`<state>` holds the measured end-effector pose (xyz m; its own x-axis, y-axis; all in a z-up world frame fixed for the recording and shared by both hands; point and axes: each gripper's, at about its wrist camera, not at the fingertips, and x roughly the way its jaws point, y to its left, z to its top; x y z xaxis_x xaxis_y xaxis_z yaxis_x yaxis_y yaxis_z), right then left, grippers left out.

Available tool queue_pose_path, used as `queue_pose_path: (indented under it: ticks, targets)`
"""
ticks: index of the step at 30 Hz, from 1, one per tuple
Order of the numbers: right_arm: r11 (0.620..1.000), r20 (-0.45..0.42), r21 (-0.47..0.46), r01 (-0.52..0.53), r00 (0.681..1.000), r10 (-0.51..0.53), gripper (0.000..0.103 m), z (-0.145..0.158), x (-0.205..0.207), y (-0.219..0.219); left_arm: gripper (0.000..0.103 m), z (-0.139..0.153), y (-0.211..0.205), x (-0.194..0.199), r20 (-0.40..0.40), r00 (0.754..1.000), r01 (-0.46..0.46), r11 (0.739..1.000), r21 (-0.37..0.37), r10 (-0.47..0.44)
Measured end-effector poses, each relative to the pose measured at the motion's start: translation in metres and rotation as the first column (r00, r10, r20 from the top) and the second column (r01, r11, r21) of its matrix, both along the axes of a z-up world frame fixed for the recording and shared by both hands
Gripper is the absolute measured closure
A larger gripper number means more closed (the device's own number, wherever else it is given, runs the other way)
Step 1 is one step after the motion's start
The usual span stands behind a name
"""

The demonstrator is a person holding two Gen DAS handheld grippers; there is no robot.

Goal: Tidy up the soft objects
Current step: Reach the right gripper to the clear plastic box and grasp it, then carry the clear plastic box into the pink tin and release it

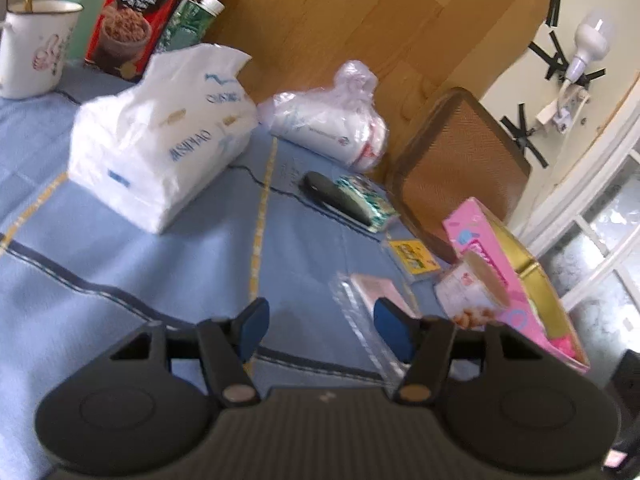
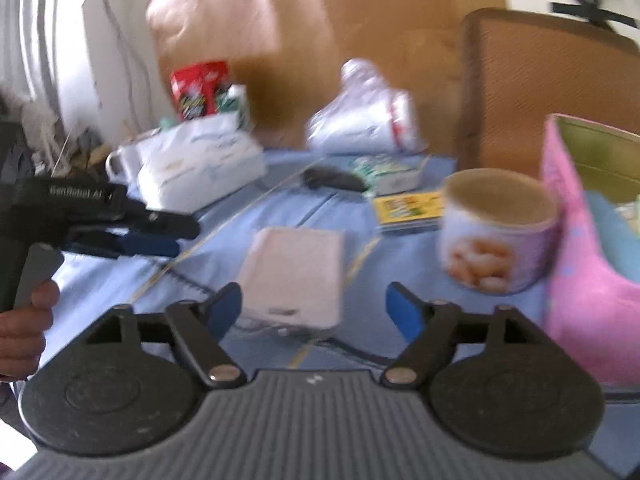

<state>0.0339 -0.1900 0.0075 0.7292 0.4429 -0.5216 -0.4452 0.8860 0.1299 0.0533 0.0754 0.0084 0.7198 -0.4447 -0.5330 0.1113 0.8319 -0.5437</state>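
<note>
A white tissue pack (image 1: 160, 140) lies on the blue tablecloth (image 1: 120, 264), also in the right wrist view (image 2: 200, 160). A plastic-wrapped white roll bundle (image 1: 332, 120) lies behind it, seen too in the right wrist view (image 2: 360, 120). A flat pink packet in clear wrap (image 2: 296, 276) lies just ahead of my right gripper (image 2: 316, 312), which is open and empty. My left gripper (image 1: 324, 328) is open and empty above the cloth, with the pink packet (image 1: 376, 292) at its right finger. It also shows side-on in the right wrist view (image 2: 160, 236).
A pink box (image 1: 516, 280) with a gold inside stands at the right, a round snack tub (image 2: 496, 232) beside it. A black remote (image 1: 336, 196), green packet (image 1: 368, 196) and yellow card (image 1: 412, 256) lie mid-table. A mug (image 1: 32, 48), red carton (image 1: 140, 12) and brown chair (image 1: 460, 160) are behind.
</note>
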Motion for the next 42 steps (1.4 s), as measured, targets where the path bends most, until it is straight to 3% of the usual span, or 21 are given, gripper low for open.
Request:
queue_pose_path:
  ticks: [7,14,19,23,28,35,42]
  targets:
    - [1.000,-0.051,0.008,-0.003,0.999,0.003,0.015,-0.006,0.010,0.021,0.038,0.000,-0.022,0.010,-0.014,0.994,0.102,0.991,-0.084,-0.104]
    - [0.999,-0.044,0.004,-0.032,0.999,0.032,0.015,-0.011,0.002,0.030,0.030,-0.009,-0.057,0.027,-0.065,0.980,0.184,0.980,-0.080,-0.189]
    - [0.999,0.001,-0.040,-0.031,1.000,0.031,0.020,-0.013,-0.005,0.037,0.054,-0.007,-0.075,0.020,-0.046,0.987,0.155,0.988,0.015,-0.154]
    - [0.999,0.075,-0.034,-0.027,0.997,0.030,0.020,-0.009,-0.021,0.035,0.057,0.001,-0.067,0.013,-0.039,0.988,0.147,0.988,-0.050,-0.149]
    - [1.000,0.198,-0.027,0.014,0.980,-0.008,0.020,0.006,-0.038,0.028,0.057,0.032,-0.083,0.006,0.036,0.983,0.181,0.984,-0.011,-0.180]
    - [0.993,0.316,0.005,0.121,0.942,-0.116,0.020,0.030,-0.050,-0.009,0.057,0.069,-0.134,0.018,0.094,0.953,0.288,0.958,0.015,-0.288]
    - [0.962,0.389,0.046,0.271,0.882,-0.267,0.020,0.046,-0.059,-0.068,0.056,0.095,-0.219,0.032,0.144,0.895,0.412,0.906,0.098,-0.422]
